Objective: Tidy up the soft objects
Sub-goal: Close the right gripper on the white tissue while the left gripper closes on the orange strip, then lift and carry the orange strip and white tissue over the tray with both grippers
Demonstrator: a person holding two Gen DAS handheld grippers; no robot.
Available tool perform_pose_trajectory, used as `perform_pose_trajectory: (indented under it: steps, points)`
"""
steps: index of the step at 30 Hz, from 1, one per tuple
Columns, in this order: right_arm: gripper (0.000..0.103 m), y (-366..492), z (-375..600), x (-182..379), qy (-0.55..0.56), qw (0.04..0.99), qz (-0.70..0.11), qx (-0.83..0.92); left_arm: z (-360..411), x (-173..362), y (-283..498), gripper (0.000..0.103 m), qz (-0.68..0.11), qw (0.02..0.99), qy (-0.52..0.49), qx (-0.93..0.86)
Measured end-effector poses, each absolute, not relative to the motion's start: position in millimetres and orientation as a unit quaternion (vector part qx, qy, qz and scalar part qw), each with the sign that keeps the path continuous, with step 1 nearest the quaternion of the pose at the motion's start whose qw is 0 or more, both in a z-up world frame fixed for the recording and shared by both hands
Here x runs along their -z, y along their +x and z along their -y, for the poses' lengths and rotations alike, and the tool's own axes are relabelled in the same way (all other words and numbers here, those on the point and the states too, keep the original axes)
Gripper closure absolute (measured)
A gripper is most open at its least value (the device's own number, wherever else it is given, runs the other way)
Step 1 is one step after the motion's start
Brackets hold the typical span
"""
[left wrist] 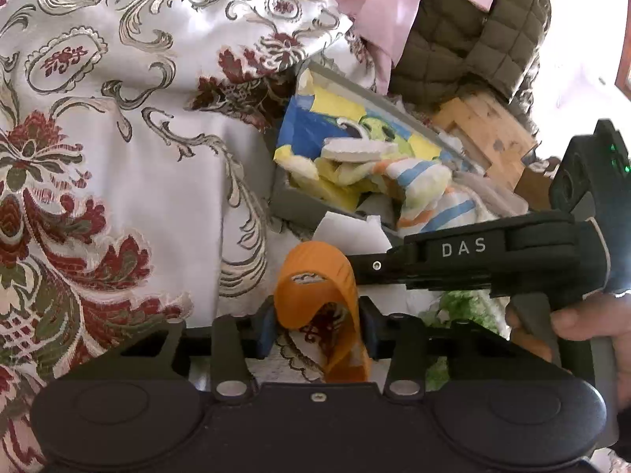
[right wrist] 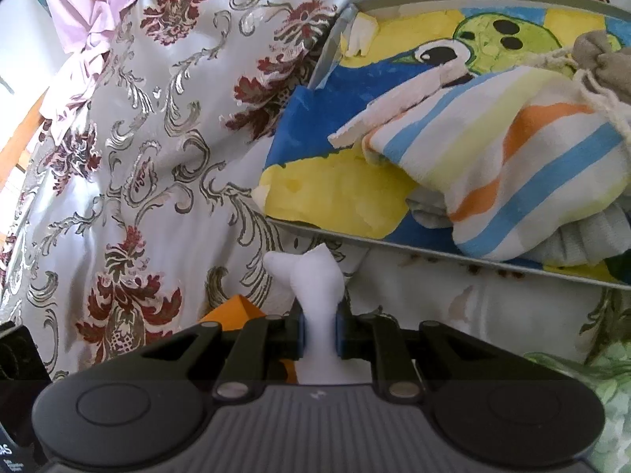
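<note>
Left hand-held gripper [left wrist: 315, 329]: clamped on an orange soft piece [left wrist: 319, 295], which is pinched between the blue pads [left wrist: 265, 331] and curls up and forward out of the jaws.
Right hand-held gripper [right wrist: 320, 335]: clamped on a white soft piece [right wrist: 311, 283], which is squeezed thin between the pads and flares out ahead of them; seen from the left wrist, the right hand-held gripper [left wrist: 493, 260] is held just ahead and to the right, with a hand [left wrist: 591, 327] on its grip.
Orange piece from the right wrist: a corner [right wrist: 232, 307] is seen just left of the jaws, low down.
Surface underneath: a white brocade cloth [left wrist: 118, 138] with red and grey floral scrolls is spread below and to the left of both tools.
Grey tray [right wrist: 453, 254]: placed ahead and to the right of the right tool, lined with a painted bird picture [right wrist: 355, 149] in blue, yellow and green.
Striped cloth [right wrist: 512, 173]: laid in the tray, with a pale flat piece [right wrist: 394, 108] resting against it.
Further ahead: a pink fabric [left wrist: 394, 0] and an olive quilted garment [left wrist: 473, 39] are seen beyond the tray.
</note>
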State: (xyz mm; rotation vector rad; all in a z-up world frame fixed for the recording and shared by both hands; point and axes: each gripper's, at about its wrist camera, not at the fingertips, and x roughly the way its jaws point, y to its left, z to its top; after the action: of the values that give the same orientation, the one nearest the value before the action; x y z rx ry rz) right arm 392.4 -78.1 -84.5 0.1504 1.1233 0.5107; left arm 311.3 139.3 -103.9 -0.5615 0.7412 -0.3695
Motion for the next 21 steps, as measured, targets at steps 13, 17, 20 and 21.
perform_pose_trajectory:
  steps: [13, 17, 20, 21]
  points:
    - [0.087, 382.5, 90.1, 57.1, 0.085, 0.831, -0.492, -0.246, -147.4, 90.1, 305.6, 0.063, -0.327, 0.884, -0.293, 0.163]
    - [0.087, 375.5, 97.7, 42.9, 0.093, 0.840, -0.469, -0.258, -148.9, 74.5, 300.3, 0.063, -0.291, 0.893, -0.299, 0.170]
    - [0.087, 373.2, 108.3, 30.1, 0.103, 0.849, -0.446, -0.263, -148.5, 62.3, 296.8, 0.063, -0.266, 0.902, -0.295, 0.167]
    - [0.087, 373.8, 112.8, 25.5, 0.106, 0.853, -0.438, -0.262, -148.3, 59.1, 296.2, 0.063, -0.260, 0.905, -0.294, 0.165]
